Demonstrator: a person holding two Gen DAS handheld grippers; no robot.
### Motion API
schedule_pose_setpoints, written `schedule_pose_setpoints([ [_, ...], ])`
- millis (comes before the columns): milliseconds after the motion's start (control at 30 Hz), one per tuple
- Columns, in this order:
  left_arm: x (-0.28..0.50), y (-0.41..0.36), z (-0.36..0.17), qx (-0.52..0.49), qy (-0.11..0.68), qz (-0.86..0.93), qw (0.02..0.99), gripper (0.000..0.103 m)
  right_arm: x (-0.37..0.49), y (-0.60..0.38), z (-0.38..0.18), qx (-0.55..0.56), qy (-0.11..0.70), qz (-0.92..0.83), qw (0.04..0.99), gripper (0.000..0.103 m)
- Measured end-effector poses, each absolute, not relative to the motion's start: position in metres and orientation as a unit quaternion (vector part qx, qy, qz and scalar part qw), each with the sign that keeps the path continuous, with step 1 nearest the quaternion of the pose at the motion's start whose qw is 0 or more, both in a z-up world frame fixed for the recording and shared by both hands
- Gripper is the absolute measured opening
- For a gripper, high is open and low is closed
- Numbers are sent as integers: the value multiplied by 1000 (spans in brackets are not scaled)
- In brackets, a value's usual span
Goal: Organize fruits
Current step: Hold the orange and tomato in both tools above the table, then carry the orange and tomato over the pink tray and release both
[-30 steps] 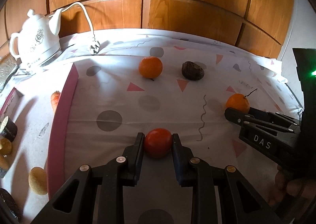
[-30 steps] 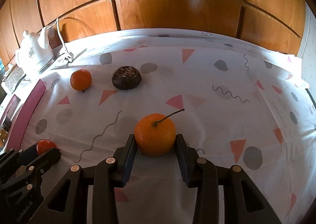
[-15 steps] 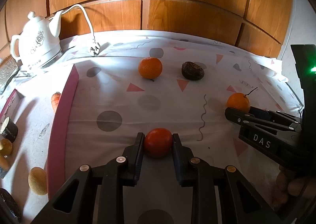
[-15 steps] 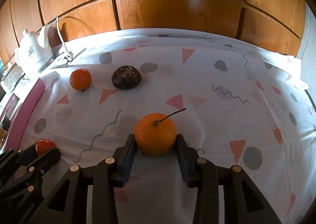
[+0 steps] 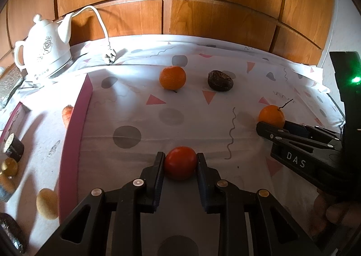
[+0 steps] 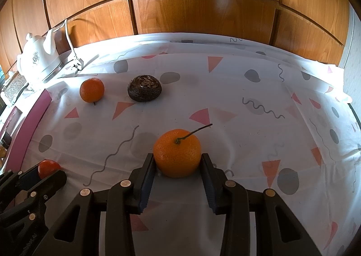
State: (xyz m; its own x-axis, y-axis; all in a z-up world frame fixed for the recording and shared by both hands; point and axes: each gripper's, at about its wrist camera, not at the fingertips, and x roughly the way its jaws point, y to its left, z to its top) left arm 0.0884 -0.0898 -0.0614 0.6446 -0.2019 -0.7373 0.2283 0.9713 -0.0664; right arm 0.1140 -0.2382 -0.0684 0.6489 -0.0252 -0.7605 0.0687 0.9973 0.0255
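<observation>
1. Progress, judged: I am reading the task as early. Four fruits are lying spread over the surface (image 6: 259, 89), none grouped. The tray (image 5: 75, 134) at the left edge is holding a carrot (image 5: 67, 112) and other items, no fruit that I can make out.
2. Left gripper (image 5: 179, 161): I am closing it on the tomato (image 5: 180, 165), near the front of the surface. Both fingers are touching its sides. Whether it is resting on the cloth or lifted I cannot tell.
3. Right gripper (image 6: 177, 160): I am gripping the stemmed orange (image 6: 177, 153), well right of the tomato. Both fingers are pressing its flanks, stem pointing up and right.
4. Remaining: second orange (image 6: 92, 89) and dark fruit (image 6: 144, 88) are sitting untouched at the back, near each other but apart, beside the kettle (image 5: 44, 49).
</observation>
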Motion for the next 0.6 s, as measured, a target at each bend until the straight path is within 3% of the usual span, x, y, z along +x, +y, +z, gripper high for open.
schedule_pose_setpoints([
  [600,48,-48,-5,-15,375,-108,921,27,113,-236,-66,18,419,-28,907,40],
])
